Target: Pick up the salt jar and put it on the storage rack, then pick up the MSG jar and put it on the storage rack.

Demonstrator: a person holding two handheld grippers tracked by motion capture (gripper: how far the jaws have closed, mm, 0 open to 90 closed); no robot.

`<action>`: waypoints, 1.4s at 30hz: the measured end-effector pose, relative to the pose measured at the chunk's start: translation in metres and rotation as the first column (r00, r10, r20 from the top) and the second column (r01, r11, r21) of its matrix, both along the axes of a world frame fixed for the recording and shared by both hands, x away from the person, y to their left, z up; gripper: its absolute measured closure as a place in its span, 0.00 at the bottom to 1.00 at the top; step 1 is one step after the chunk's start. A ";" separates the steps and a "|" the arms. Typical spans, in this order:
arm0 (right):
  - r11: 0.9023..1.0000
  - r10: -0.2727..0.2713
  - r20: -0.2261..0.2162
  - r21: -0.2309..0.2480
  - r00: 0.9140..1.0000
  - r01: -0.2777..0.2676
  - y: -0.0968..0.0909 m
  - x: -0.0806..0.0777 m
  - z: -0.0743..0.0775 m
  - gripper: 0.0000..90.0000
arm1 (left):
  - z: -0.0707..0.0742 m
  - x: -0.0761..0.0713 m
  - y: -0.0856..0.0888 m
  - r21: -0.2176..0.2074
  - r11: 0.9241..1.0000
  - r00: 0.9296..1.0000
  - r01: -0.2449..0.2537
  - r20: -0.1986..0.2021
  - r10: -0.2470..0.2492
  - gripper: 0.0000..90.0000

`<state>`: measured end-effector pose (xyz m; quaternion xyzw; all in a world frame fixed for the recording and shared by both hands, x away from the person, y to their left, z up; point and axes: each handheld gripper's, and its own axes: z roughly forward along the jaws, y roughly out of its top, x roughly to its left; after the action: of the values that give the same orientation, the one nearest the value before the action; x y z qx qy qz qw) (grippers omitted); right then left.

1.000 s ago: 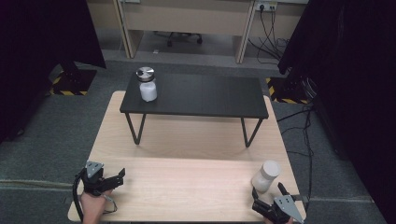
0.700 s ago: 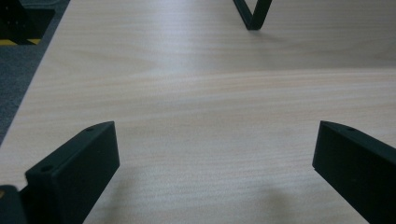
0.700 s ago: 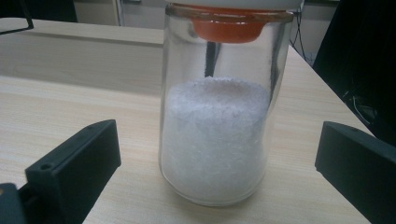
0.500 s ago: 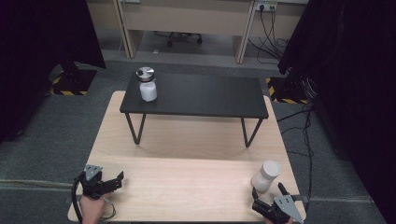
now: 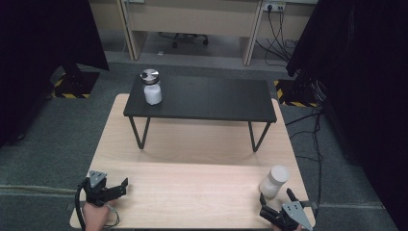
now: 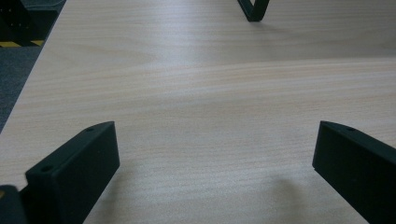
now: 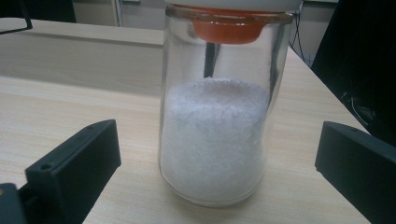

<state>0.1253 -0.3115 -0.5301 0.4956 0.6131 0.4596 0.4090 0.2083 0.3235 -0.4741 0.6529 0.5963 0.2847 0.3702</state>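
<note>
A pale wooden desk [image 5: 192, 192] is standing on grey carpet, and a low black bench [image 5: 211, 98] on thin metal legs is sitting across its far half. Black curtains are hanging at both sides of the room, beige furniture and the base of an office chair are showing along the far wall, and cables are trailing down from a wall socket at the far right.

The glass jar [image 5: 274, 181] is standing upright on the desk near its right front corner, its long axis running straight up and its white lid facing the ceiling. In the right gripper view the glass jar [image 7: 219, 112] is showing white granules filling roughly its lower two thirds, with an orange insert sitting under the lid.

The right gripper [image 5: 276, 204] is sitting just behind the jar at the desk's front edge, pointing toward it; its jaws are spread wide on either side of the jar, not touching the glass and holding nothing. The left gripper [image 5: 124, 184] is hovering low over the front left corner of the desk, pointing right across the bare wood, its jaws also spread wide and gripping nothing.

A second jar [image 5: 151, 87] with a metal lid is standing upright at the left end of the bench, well apart from both grippers.
</note>
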 end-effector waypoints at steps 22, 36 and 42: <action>1.000 0.010 -0.022 -0.012 1.000 -0.010 0.000 0.003 0.004 0.00 | -0.002 -0.003 0.002 -0.010 1.000 1.000 0.006 0.019 -0.006 0.00; 1.000 0.005 -0.031 -0.022 1.000 -0.005 -0.001 0.007 0.014 0.00 | -0.003 -0.004 0.006 -0.027 1.000 1.000 0.009 0.024 -0.008 0.00; 1.000 0.007 -0.010 -0.002 1.000 -0.007 -0.004 0.009 0.023 0.00 | -0.003 -0.004 0.005 -0.021 1.000 1.000 0.010 0.026 -0.009 0.00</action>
<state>0.1346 -0.3151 -0.5074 0.4953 0.6175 0.4579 0.4046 0.2044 0.3281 -0.4773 0.6480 0.5914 0.2850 0.3862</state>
